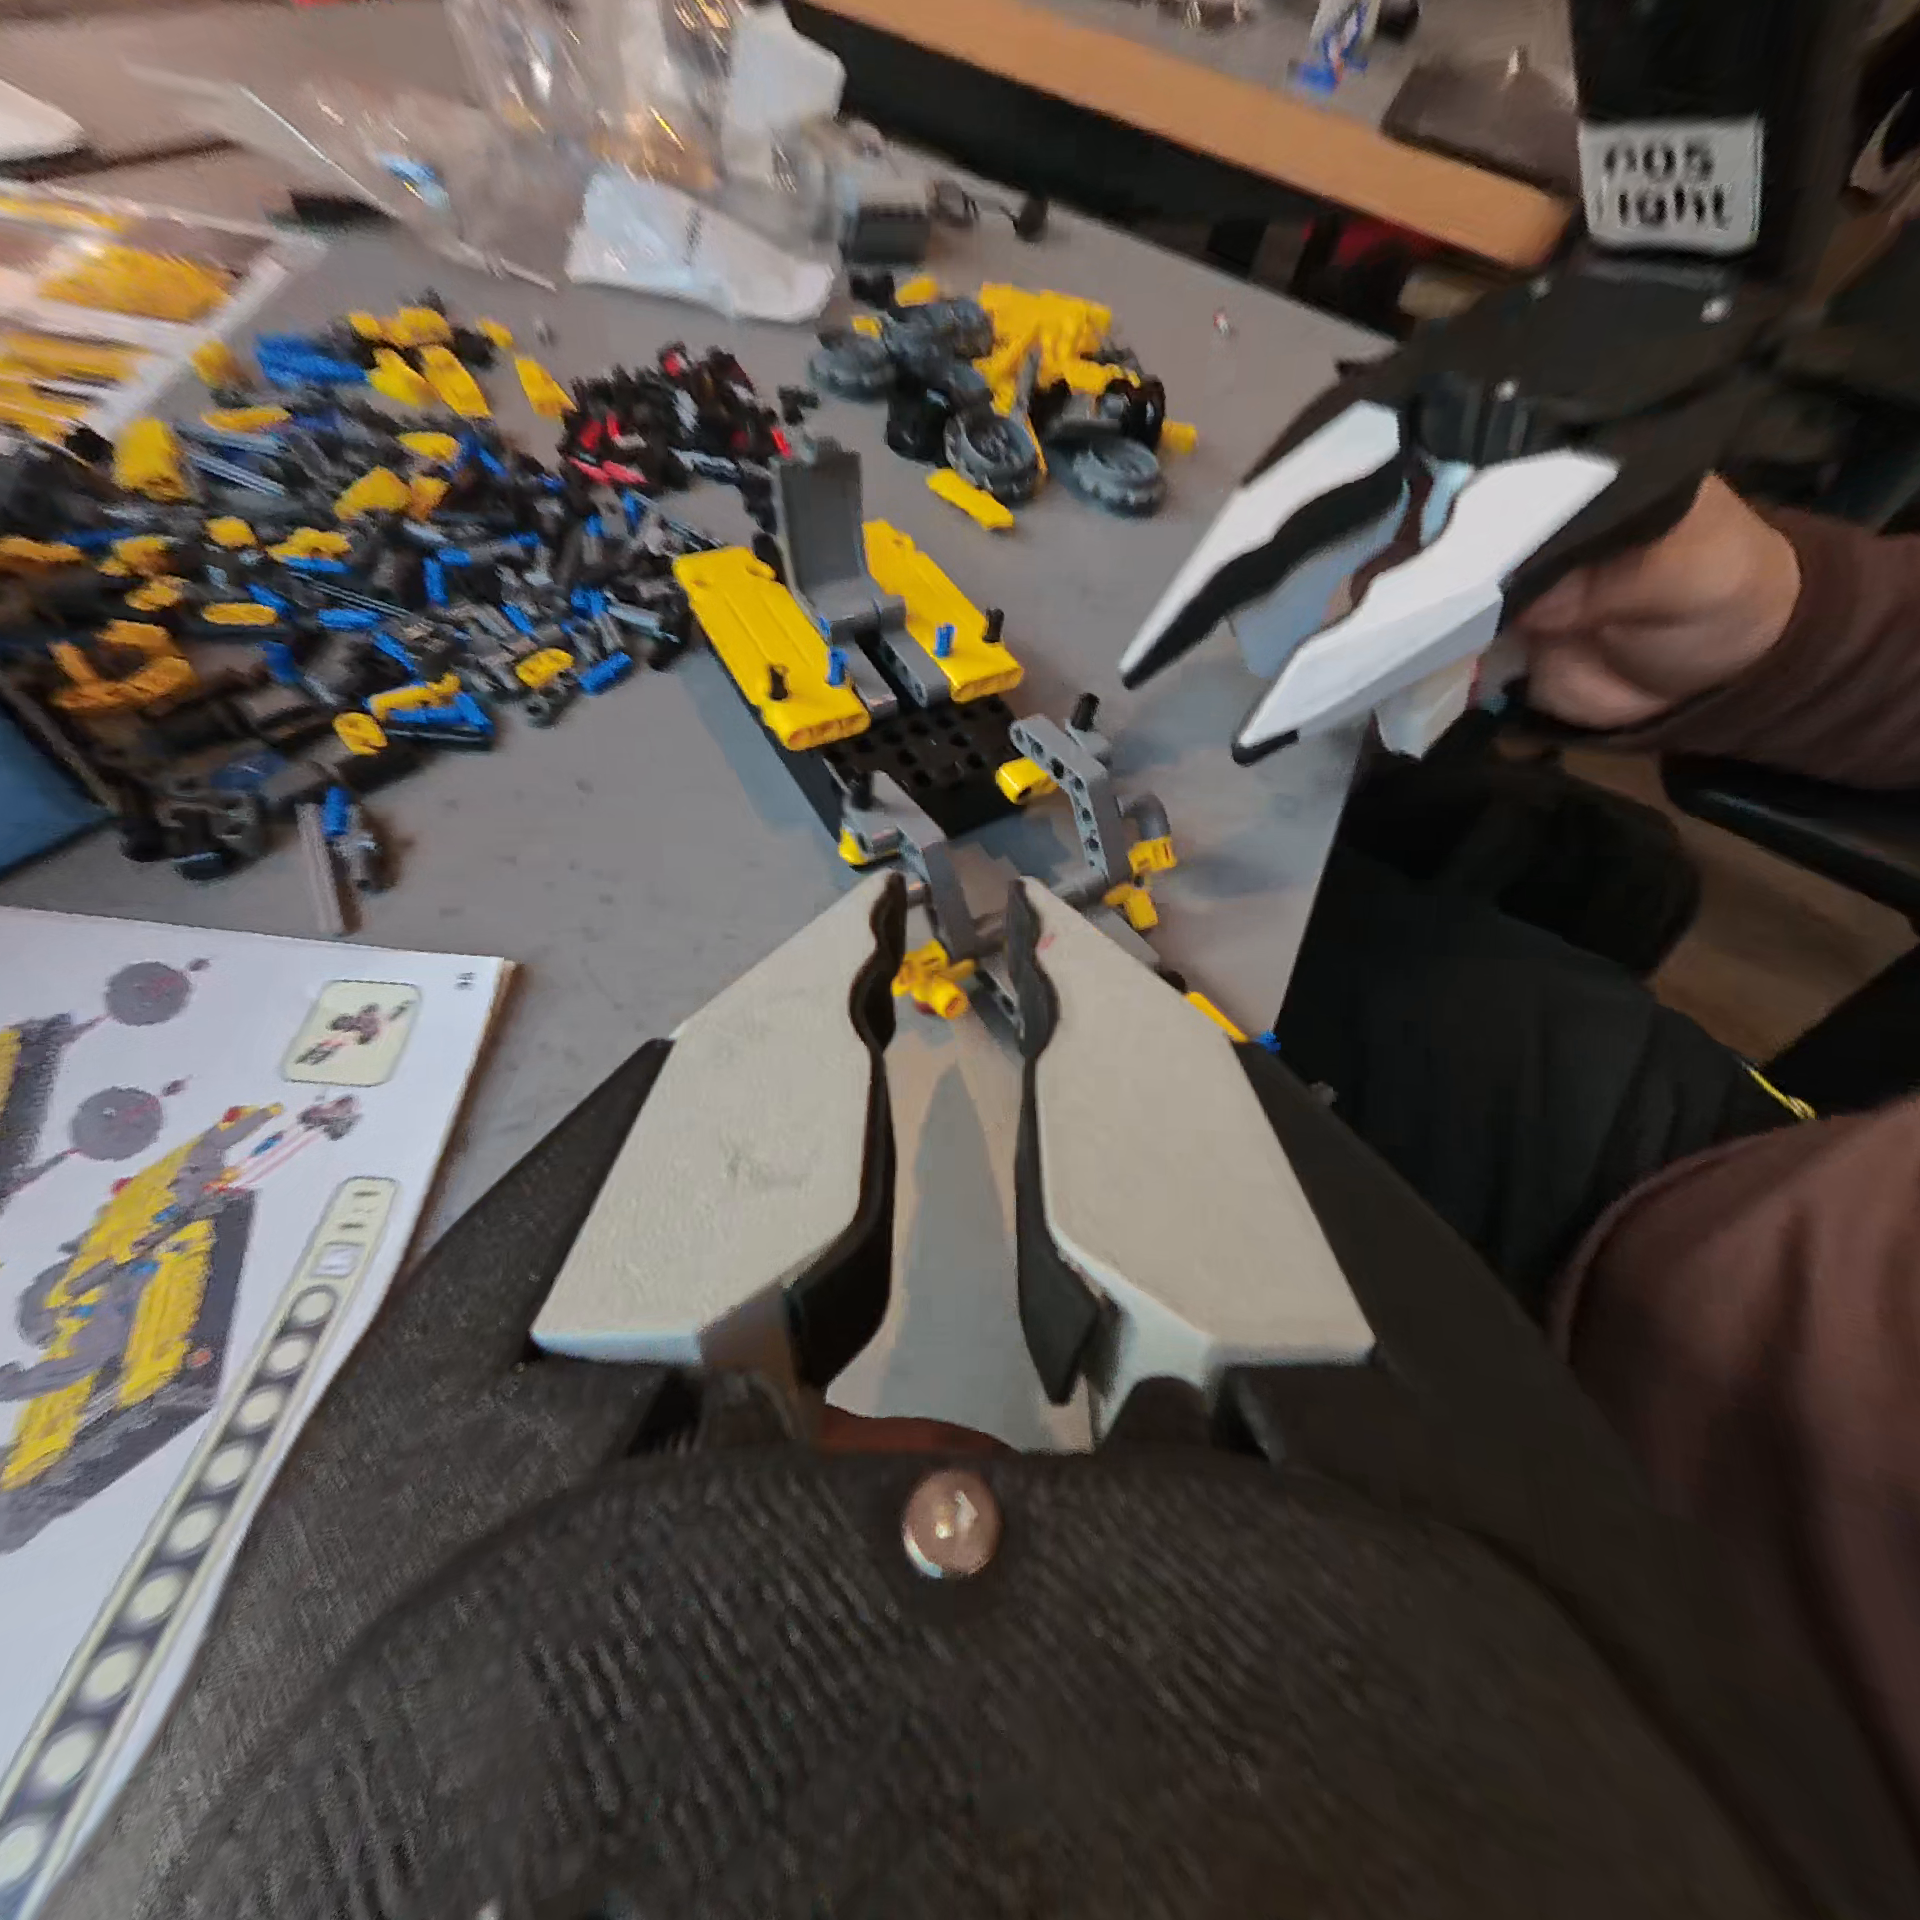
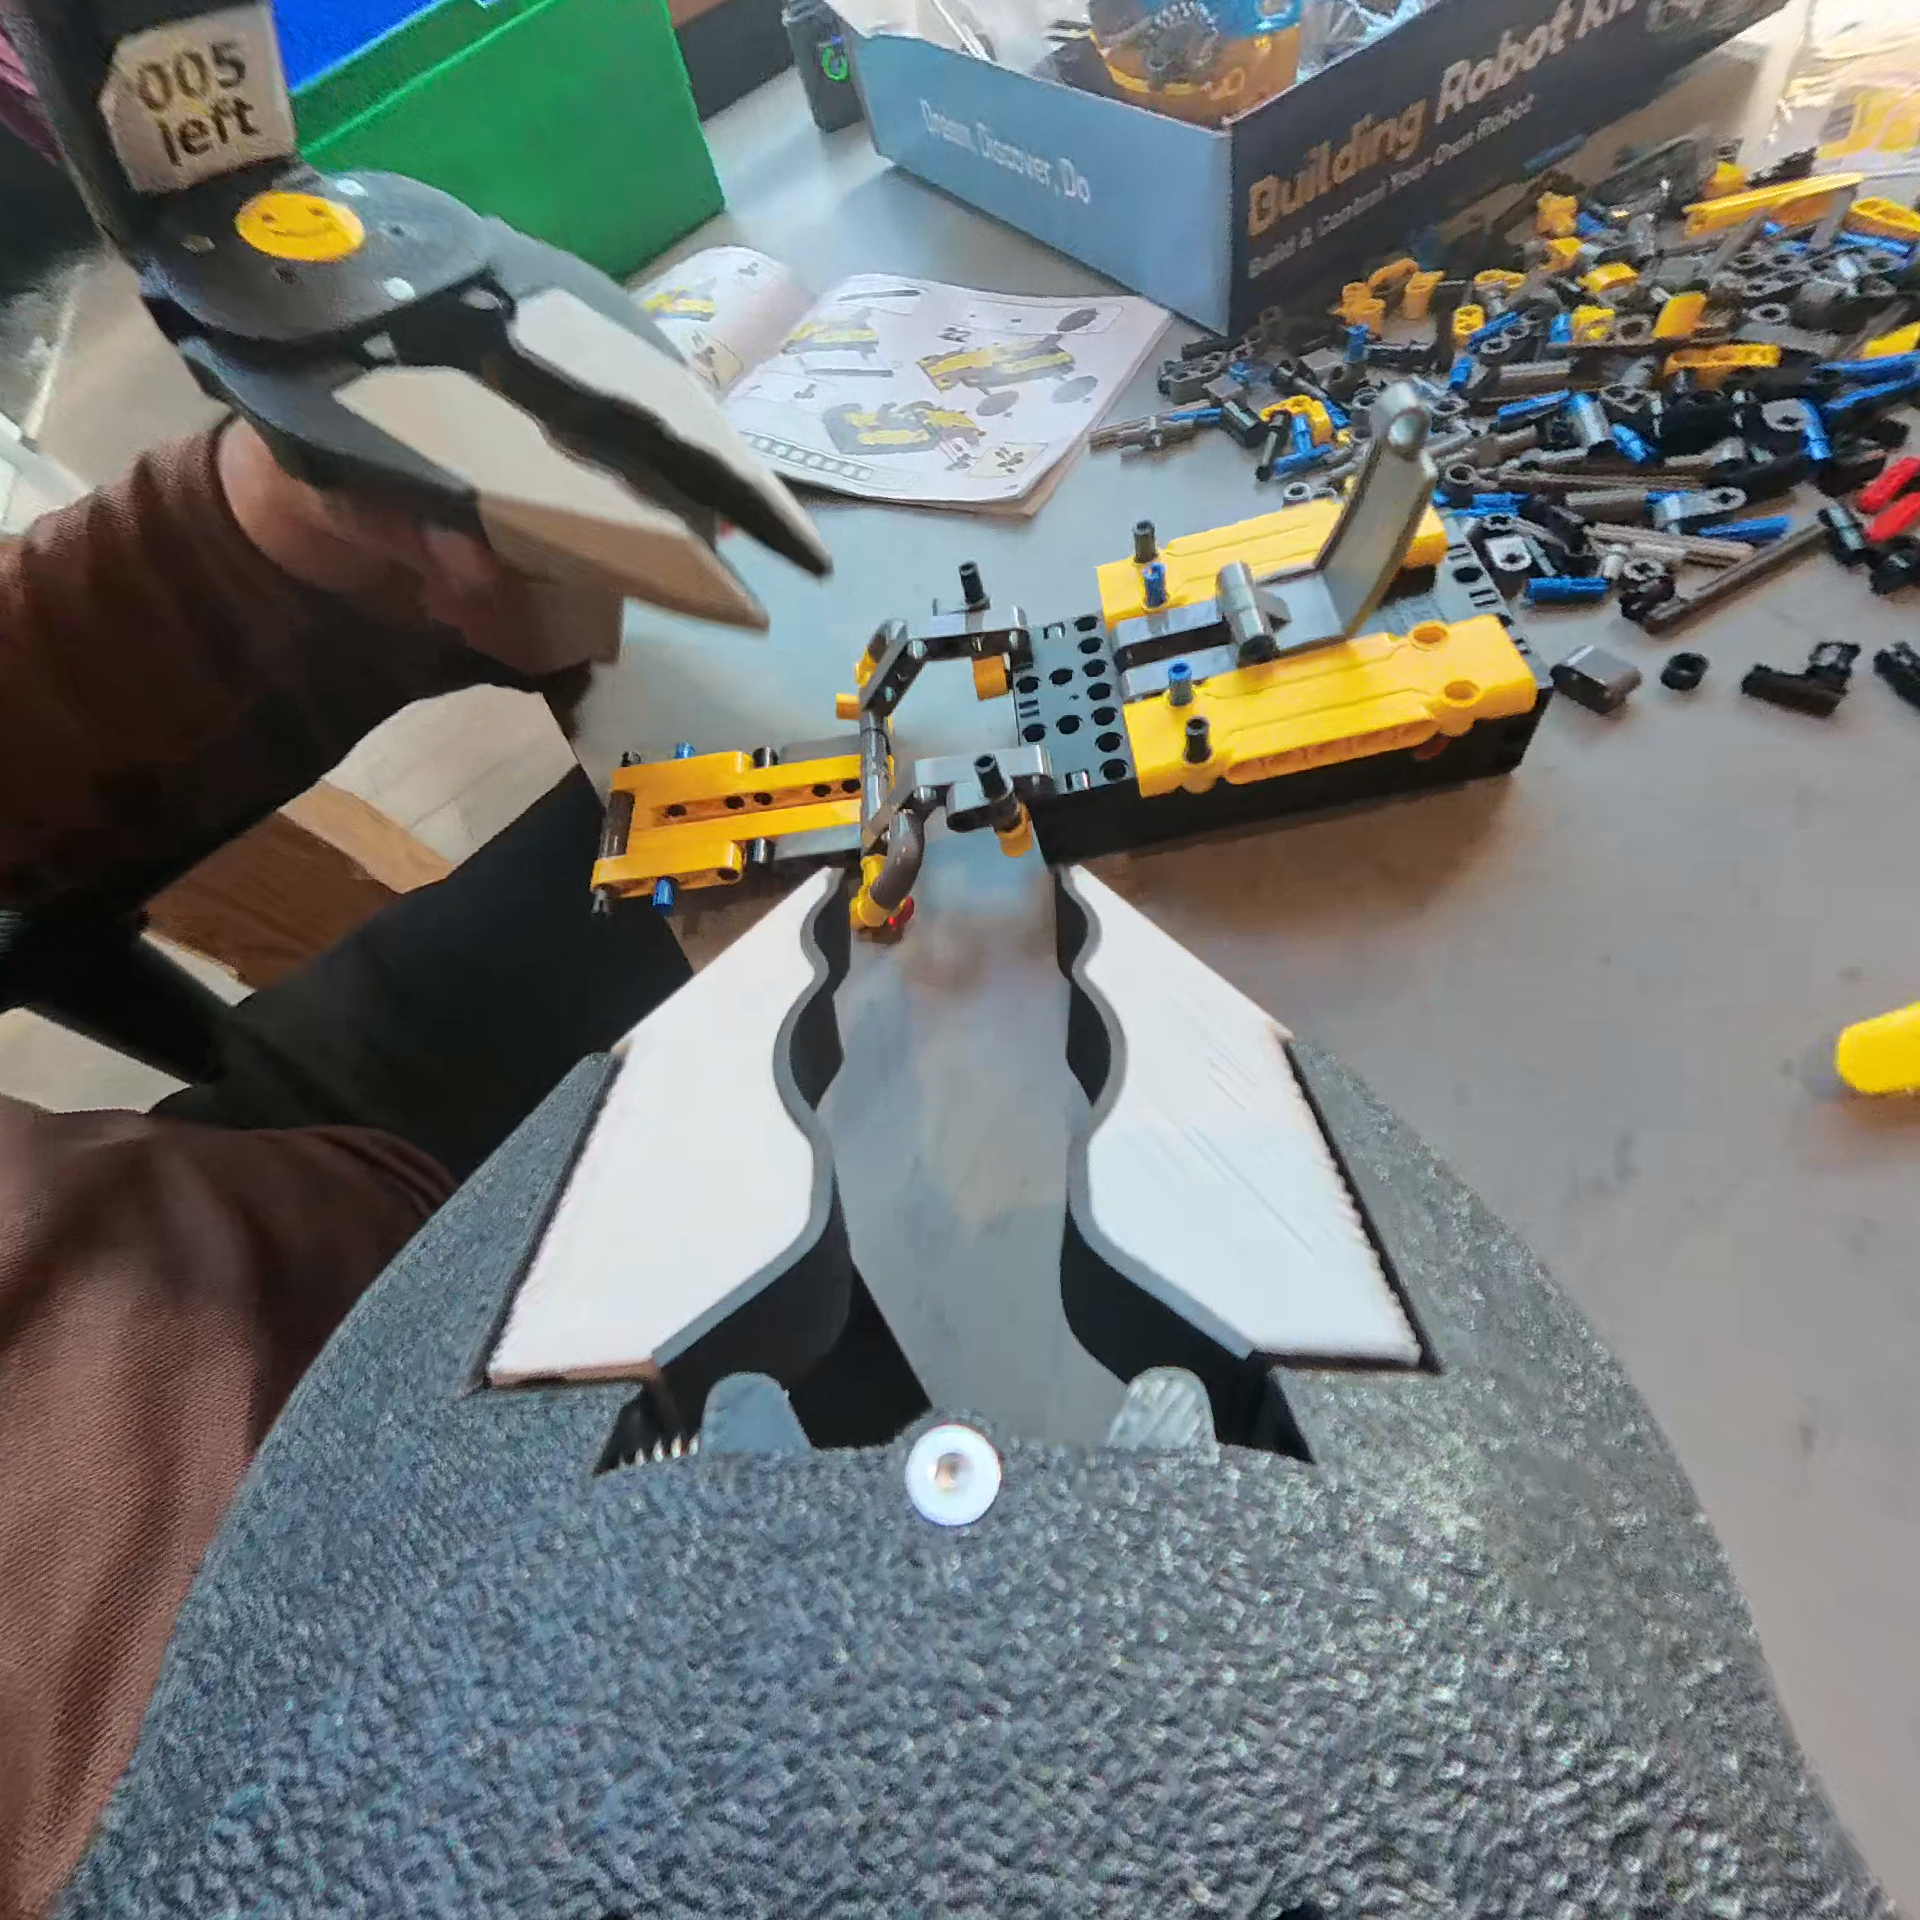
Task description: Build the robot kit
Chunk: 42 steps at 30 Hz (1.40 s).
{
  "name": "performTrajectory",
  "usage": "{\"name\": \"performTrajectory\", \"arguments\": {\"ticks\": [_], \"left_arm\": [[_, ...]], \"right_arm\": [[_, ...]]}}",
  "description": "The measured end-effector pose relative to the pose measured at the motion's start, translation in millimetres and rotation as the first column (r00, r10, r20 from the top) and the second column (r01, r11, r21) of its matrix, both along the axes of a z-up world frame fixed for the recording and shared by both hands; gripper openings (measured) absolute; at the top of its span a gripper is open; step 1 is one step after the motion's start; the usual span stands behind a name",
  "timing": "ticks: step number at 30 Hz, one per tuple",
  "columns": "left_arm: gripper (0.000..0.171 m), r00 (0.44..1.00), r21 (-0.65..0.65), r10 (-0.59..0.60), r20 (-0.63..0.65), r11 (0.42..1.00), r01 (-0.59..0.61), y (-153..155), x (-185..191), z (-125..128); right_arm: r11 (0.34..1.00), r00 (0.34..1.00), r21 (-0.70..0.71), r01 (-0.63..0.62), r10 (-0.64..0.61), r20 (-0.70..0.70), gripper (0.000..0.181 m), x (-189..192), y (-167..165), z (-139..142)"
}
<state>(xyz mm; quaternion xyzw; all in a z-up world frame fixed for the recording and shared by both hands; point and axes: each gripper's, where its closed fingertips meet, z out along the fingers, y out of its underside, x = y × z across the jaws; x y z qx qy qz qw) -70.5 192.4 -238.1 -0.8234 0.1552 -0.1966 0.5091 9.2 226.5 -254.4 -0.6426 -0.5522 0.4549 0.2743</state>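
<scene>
Now, left gripper: hangs in the air over the narrow, thin-armed end of the half-built yellow and black model, and touches no part of it in the right wrist view. Shows a small gap between the jaws, so released; grips nothing that can be seen. In its own view, lines up with the grey and yellow arms at this end of the model, which appear between the fingertips.

Right gripper: points at the long side of the model, close to the same narrow end, with the tips just beside a small bent grey piece. Stands with jaws wide apart and empty.

Model itself: lies flat on the grey table, near the edge, with a grey lever tilted up from between the two yellow panels.

Beyond the model: a wide pile of loose parts in blue, black and yellow, also a heap of grey wheels. Near the model's narrow end, an open instruction booklet; behind the booklet, a blue kit box.
</scene>
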Motion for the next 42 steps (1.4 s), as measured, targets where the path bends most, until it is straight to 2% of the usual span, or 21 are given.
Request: {"name": "performTrajectory", "arguments": {"ticks": [3, 6, 8, 10, 13, 17, 19, 21, 25, 30, 35, 42], "left_arm": [[0.016, 0.999, 0.072, 0.012, 0.030, 0.997, -0.014, 1, -16, 12], [0.017, 1.000, 0.154, -0.012, -0.026, 0.988, 0.016, 5, -22, 19], [0.017, 0.996, 0.120, -0.014, -0.085, 0.992, 0.025, 12, -24, 10], [0.030, 0.993, 0.007, -0.071, -0.093, 0.997, 0.072, 15, -19, -5], [0.037, 0.985, -0.090, -0.173, -0.020, 0.981, 0.170, 18, -6, -14], [0.045, 0.959, -0.233, -0.235, 0.158, 0.935, 0.267, 23, 5, -23], [0.045, 0.946, -0.291, -0.213, 0.245, 0.915, 0.281, 28, 6, -26], [0.043, 0.924, -0.294, -0.208, 0.322, 0.905, 0.307, 29, 7, -22], [0.040, 0.899, -0.357, -0.196, 0.391, 0.869, 0.344, 29, 8, -26], [0.035, 0.860, -0.426, -0.191, 0.473, 0.805, 0.413, 28, 13, -31], [0.037, 0.812, -0.429, -0.141, 0.566, 0.791, 0.437, 33, 15, -25], [0.034, 0.786, -0.448, -0.089, 0.611, 0.781, 0.436, 37, 17, -25]], "right_arm": [[0.999, 1.000, -0.024, 0.027, -0.027, 0.002, 0.036, 7, -2, -6], [0.996, 0.998, 0.074, 0.059, -0.061, 0.020, 0.036, 18, 8, -13], [0.992, 0.996, 0.087, 0.090, -0.092, 0.019, 0.036, 24, 14, -14], [0.994, 0.995, 0.043, 0.102, -0.102, -0.007, 0.037, 27, 13, -10], [0.996, 0.996, -0.004, 0.087, -0.088, -0.035, 0.041, 29, 7, -6], [0.999, 0.999, -0.024, 0.027, -0.028, -0.044, 0.044, 23, -5, -3], [1.000, 0.998, -0.027, -0.007, 0.005, -0.056, 0.045, 16, -12, 2], [1.000, 0.998, -0.024, -0.015, 0.013, -0.058, 0.046, 9, -13, 6], [0.998, 0.999, 0.040, -0.044, 0.045, -0.020, 0.046, 4, -17, -5], [0.996, 0.997, 0.043, -0.074, 0.073, 0.011, 0.045, 0, -23, -16], [0.995, 0.996, 0.056, -0.085, 0.085, 0.010, 0.044, 1, -23, -17], [0.994, 0.996, 0.062, -0.085, 0.085, 0.010, 0.043, 2, -23, -18]]}}
